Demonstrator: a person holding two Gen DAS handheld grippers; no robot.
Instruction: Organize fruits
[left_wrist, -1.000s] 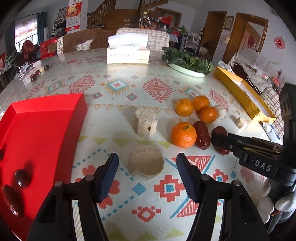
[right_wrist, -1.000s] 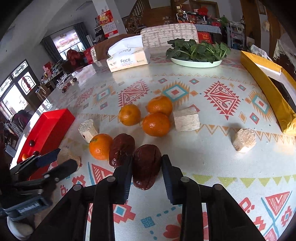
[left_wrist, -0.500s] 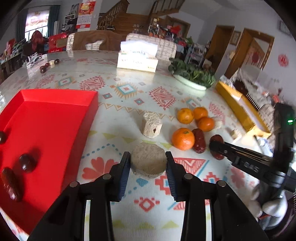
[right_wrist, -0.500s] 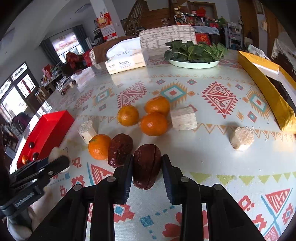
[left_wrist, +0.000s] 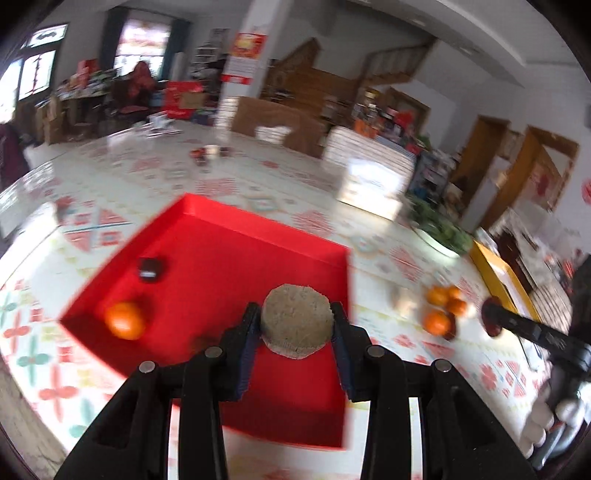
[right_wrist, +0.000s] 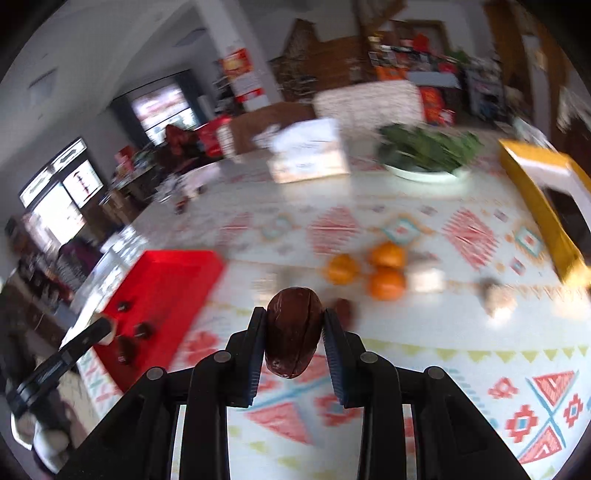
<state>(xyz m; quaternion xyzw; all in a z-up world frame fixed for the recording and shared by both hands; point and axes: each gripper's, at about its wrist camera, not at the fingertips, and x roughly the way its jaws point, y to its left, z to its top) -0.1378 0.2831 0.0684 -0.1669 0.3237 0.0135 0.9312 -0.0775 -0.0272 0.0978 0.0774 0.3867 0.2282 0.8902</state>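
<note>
My left gripper (left_wrist: 295, 326) is shut on a round beige puffed cake (left_wrist: 296, 320) and holds it above the red tray (left_wrist: 221, 251). The tray holds an orange (left_wrist: 124, 319) and a dark date (left_wrist: 150, 269). My right gripper (right_wrist: 293, 334) is shut on a large dark brown date (right_wrist: 293, 332), lifted above the table. Three oranges (right_wrist: 386, 282) and another dark date (right_wrist: 343, 308) lie on the table ahead of it. The red tray (right_wrist: 162, 280) shows at left in the right wrist view, with the left gripper (right_wrist: 103, 326) over it.
A patterned tablecloth (right_wrist: 461, 354) covers the table. A tissue box (right_wrist: 308, 155), a plate of greens (right_wrist: 424, 155) and a yellow box (right_wrist: 543, 206) stand at the back and right. Beige cake pieces (right_wrist: 496, 295) lie near the oranges.
My left gripper has lifted the beige cake and swung left over the red tray. My right gripper has lifted the brown date off the table.
</note>
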